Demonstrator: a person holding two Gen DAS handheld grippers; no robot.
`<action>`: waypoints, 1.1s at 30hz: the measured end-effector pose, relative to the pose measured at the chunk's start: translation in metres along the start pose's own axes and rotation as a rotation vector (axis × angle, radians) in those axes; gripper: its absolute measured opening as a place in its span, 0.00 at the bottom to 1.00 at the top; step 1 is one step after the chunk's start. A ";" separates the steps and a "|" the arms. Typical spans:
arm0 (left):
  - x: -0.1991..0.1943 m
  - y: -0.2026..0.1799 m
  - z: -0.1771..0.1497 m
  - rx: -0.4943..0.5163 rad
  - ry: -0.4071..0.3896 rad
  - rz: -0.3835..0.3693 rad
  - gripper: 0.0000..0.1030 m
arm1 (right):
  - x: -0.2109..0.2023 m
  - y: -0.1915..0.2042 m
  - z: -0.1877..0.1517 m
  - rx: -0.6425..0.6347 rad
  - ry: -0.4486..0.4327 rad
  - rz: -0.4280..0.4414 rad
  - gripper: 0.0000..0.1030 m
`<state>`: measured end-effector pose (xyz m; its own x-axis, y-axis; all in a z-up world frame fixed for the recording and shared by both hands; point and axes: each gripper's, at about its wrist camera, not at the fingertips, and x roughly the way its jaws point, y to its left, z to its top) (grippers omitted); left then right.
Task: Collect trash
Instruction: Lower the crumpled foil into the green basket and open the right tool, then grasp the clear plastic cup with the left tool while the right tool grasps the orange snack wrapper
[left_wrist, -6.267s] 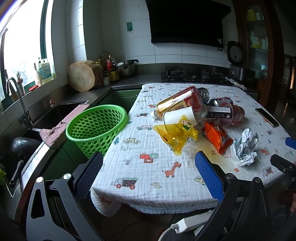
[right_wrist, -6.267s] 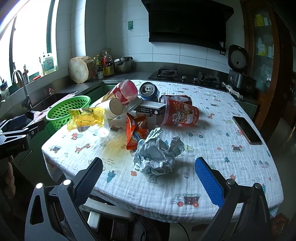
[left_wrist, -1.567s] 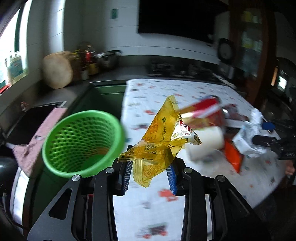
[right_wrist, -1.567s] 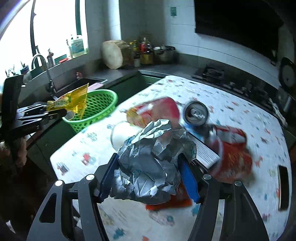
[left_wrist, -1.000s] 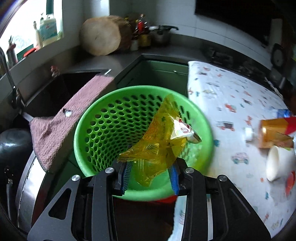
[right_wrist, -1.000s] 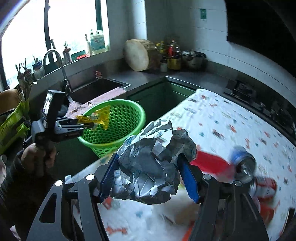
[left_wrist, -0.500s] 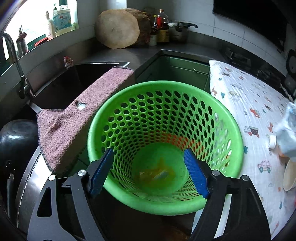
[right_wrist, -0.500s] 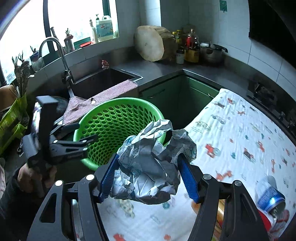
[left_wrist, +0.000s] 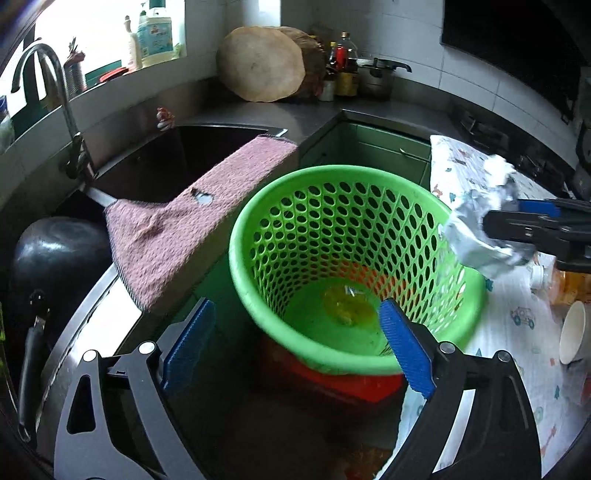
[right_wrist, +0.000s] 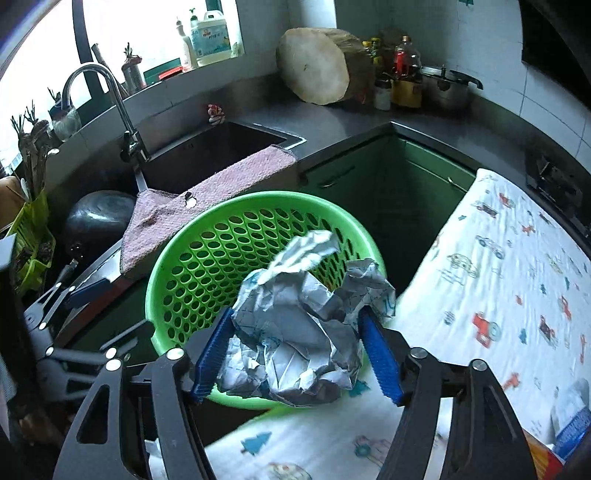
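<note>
- The left gripper is seen at the bottom of the left wrist view with its jaws spread wide and nothing between them; they have just been opening. It is held above the near rim of the green basket, which fits a drop just made.
- The yellow wrapper is seen lying on the basket floor, low in the frame's centre.
- The right gripper is seen at the bottom centre of the right wrist view with the crumpled foil paper between its blue pads. Its jaws have just been opening, so the wad is judged to be on the point of release; whether the pads press on it at this instant cannot be told.
- The wad is held over the basket's near rim so that it can fall inside; in the left wrist view it appears at the right edge, above the basket's right rim.
- The basket is placed in the gap between the sink counter and the table, so trash from the table can be reached across to it. Something red is seen beneath it.
- A pink cloth is draped over the sink's edge, left of the basket.
- The table is covered with a white printed cloth; a paper cup is seen at the left wrist view's right edge.
- Along the grey counter a tap, a round chopping block, bottles and a pot are seen beneath a bright window and white tiles.
</note>
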<state>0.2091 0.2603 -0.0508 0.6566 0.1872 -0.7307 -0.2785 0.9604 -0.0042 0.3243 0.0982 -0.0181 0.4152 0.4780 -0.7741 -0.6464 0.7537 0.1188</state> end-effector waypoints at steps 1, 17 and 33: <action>-0.001 0.001 -0.002 -0.001 0.001 0.001 0.87 | 0.004 0.001 0.001 0.002 0.002 -0.001 0.72; -0.016 -0.017 -0.008 0.027 -0.010 -0.019 0.89 | -0.039 -0.015 -0.022 0.034 -0.041 -0.004 0.85; -0.062 -0.094 -0.015 0.122 -0.059 -0.150 0.91 | -0.174 -0.075 -0.101 0.063 -0.151 -0.121 0.86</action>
<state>0.1841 0.1556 -0.0155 0.7252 0.0486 -0.6869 -0.0900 0.9956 -0.0246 0.2366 -0.0869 0.0449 0.5819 0.4405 -0.6836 -0.5464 0.8344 0.0725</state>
